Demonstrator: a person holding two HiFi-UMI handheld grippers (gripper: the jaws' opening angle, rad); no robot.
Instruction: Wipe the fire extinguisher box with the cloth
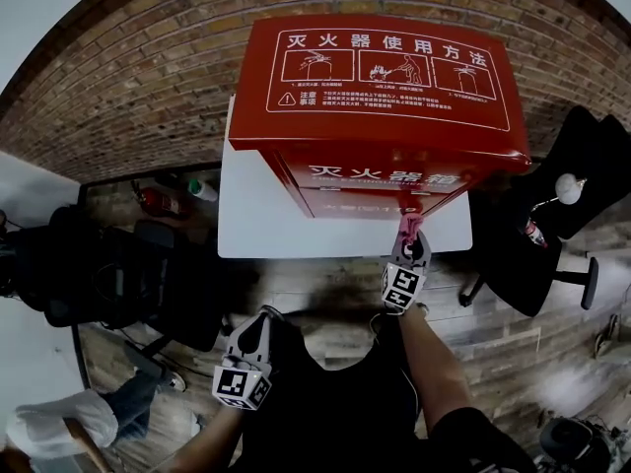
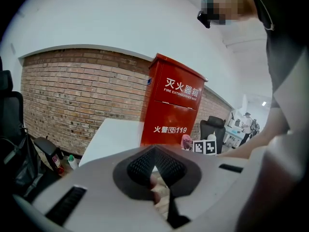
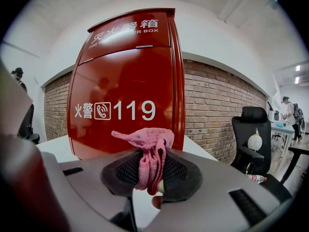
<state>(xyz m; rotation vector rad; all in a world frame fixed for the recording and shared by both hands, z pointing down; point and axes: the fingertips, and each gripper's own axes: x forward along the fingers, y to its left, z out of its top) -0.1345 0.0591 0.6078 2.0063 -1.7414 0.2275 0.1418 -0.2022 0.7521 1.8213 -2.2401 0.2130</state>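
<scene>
My L gripper (image 1: 262, 320) hangs low nr my body, well short of the table. In its own view the jaws are pressed together w/ nothing betw them. R gripper (image 1: 411, 240) is further fwd at the table's front edge, pinching the pink cloth (image 3: 147, 151). The cloth bunches above the pads and droops below them. It sits right at the lower front of the red fire extinguisher box (image 1: 385, 87), by the "119" panel; can't tell if it's touching. Box stands upright on the white table (image 1: 256, 220). Black chair (image 1: 552, 235) off to the R, brick wall (image 1: 108, 87) behind it all.
</scene>
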